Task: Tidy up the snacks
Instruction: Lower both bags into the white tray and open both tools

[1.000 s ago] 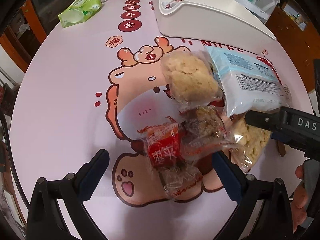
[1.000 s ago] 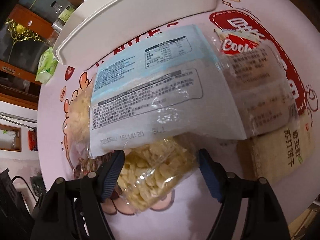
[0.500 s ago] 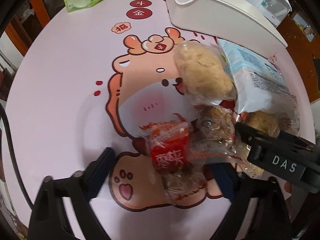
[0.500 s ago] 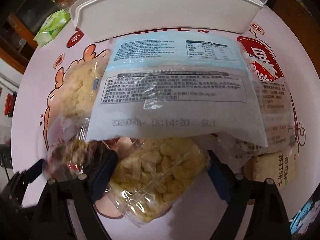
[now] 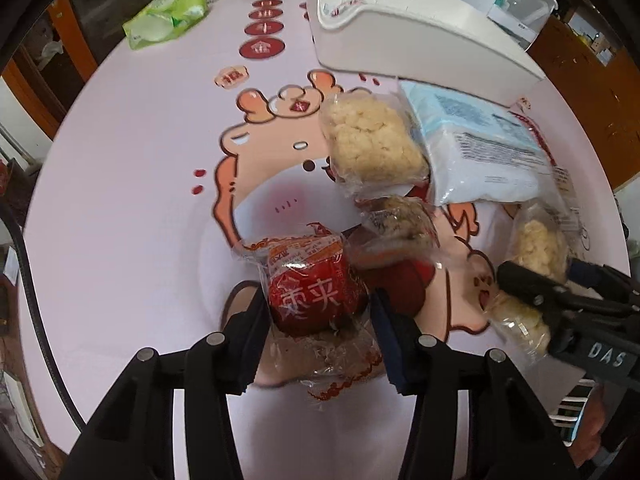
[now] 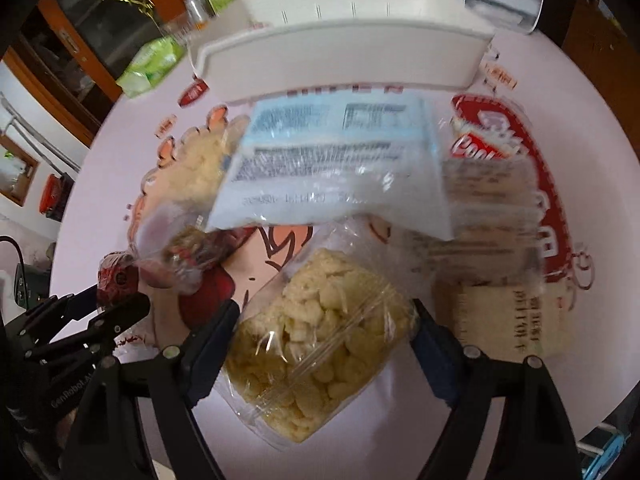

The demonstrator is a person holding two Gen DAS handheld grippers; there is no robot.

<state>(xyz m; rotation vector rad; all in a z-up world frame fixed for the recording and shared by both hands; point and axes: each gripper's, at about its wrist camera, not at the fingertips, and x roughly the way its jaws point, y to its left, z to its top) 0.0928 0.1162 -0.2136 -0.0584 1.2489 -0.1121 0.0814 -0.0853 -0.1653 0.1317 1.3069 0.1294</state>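
Red snack pack (image 5: 316,292): small clear-wrapped pack with a red label and white characters, between the left gripper's pads near the lower middle of the left wrist view; the characters read upright towards the camera, and its crinkled clear tail runs down under the fingers
Left gripper (image 5: 318,316): jaws closing, both pads touching the sides of the red snack pack, grasping it
Puffed snack bag (image 6: 320,332): clear bag of pale yellow pieces, long axis slanting from lower left to upper right in the right wrist view, its open clear end towards the blue-white packet
Right gripper (image 6: 324,336): jaws closing, pads set against both sides of the puffed snack bag, grasping it across its width
Brown crumbly snack (image 5: 400,222): small clear pack just beyond the red one, touching it
Pale rice-cake pack (image 5: 372,140): squarish, farther up, beside the blue-white packet
Blue-white packet (image 5: 480,148): printed back upward, long axis running away towards the bin, overlapping neighbouring packs
White bin (image 5: 420,36): at the far side of the table, just behind the blue-white packet
Cracker pack (image 6: 516,324): beige, right of the right gripper, blurred
Table (image 5: 120,200): round, pink cartoon-print cover
Green tissue pack (image 5: 168,16): far left edge, well apart from the snacks
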